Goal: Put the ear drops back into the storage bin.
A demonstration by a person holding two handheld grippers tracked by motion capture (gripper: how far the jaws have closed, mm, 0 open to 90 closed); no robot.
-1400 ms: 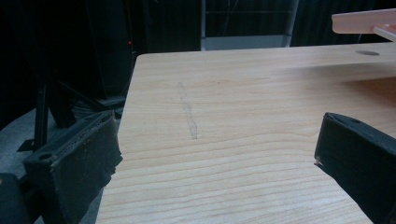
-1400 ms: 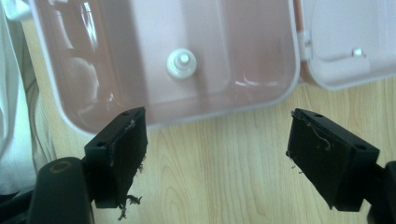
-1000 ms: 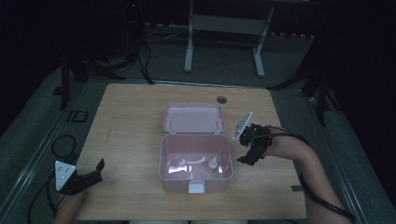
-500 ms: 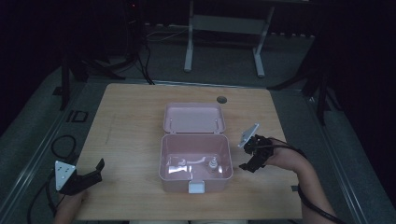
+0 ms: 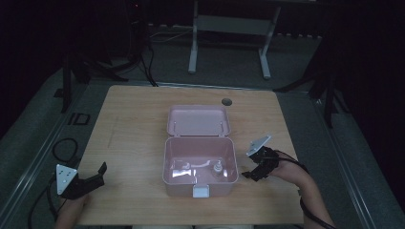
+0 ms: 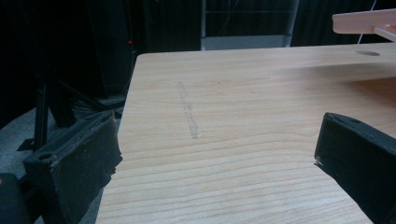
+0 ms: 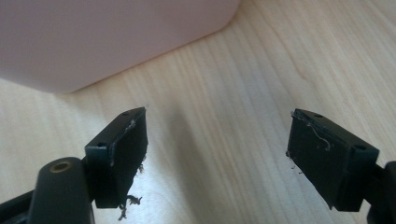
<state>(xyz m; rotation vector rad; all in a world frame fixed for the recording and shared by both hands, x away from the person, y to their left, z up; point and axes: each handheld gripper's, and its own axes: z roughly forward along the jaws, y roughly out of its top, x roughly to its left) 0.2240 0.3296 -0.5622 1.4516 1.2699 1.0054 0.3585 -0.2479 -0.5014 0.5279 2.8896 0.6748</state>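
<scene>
Parked at opposite sides of the wooden desk (image 5: 133, 124), left gripper (image 5: 93, 177) near the front-left corner and right gripper (image 5: 255, 171) just beside the open pink lidded box (image 5: 199, 164), both spread wide and empty, presumably resting between steps.

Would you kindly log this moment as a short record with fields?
surface: wooden table
box: pink, lid open and laid back, near the table's middle
box contents: small bottle and pale items, too small to identify
left gripper: open, empty, at near left corner
right gripper: open, empty, just right of box, low over table
table hole: beyond the lid
</scene>
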